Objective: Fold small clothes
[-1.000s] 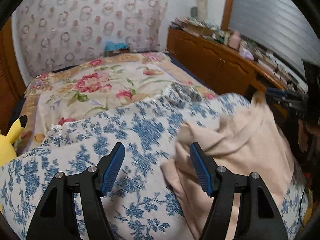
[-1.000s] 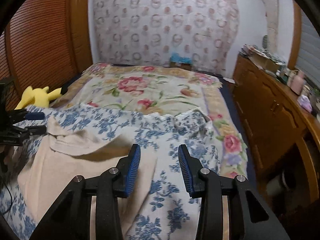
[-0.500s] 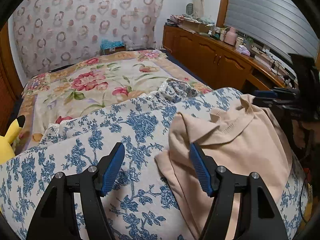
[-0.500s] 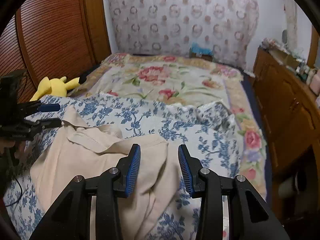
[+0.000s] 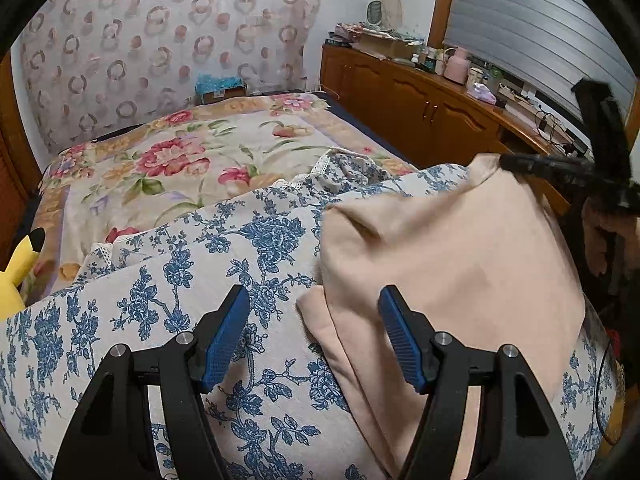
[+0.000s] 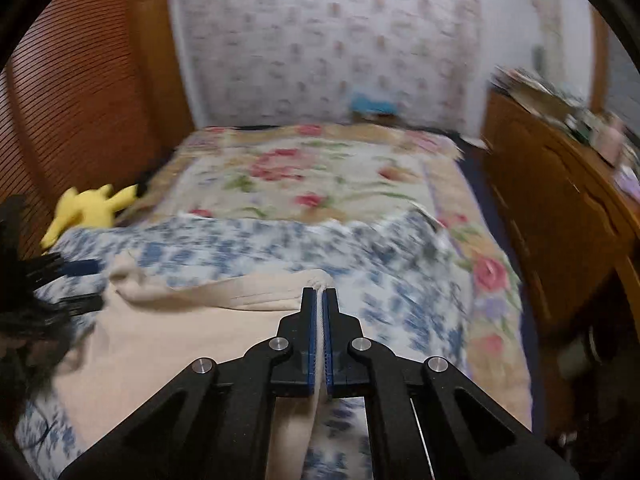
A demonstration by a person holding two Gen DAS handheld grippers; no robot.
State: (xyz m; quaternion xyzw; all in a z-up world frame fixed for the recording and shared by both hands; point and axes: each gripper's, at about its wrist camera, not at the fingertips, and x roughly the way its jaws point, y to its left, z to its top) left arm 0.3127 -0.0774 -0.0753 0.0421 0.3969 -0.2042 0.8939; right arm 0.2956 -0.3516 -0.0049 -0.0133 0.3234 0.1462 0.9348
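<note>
A beige garment (image 5: 452,264) lies rumpled on a blue-flowered quilt (image 5: 160,288). My left gripper (image 5: 313,292) hovers open over the garment's near left edge; the cloth lies under its right finger and nothing is pinched. In the right wrist view my right gripper (image 6: 319,292) is shut on a fold of the beige garment (image 6: 180,332), with cloth showing between the blue pads. The left wrist view shows the right gripper (image 5: 536,166) at the garment's far right corner. The picture from the right wrist is blurred.
A bed with a rose-patterned cover (image 5: 180,160) stretches beyond the quilt. A yellow plush toy (image 6: 88,208) sits at the bed's left side by a slatted wooden door (image 6: 80,100). A wooden cabinet (image 5: 420,108) with clutter on top runs along the right.
The right gripper's jaws have closed on the garment's edge after moving in over it. The garment's upper fold has been drawn flatter. The left gripper stays open in place.
</note>
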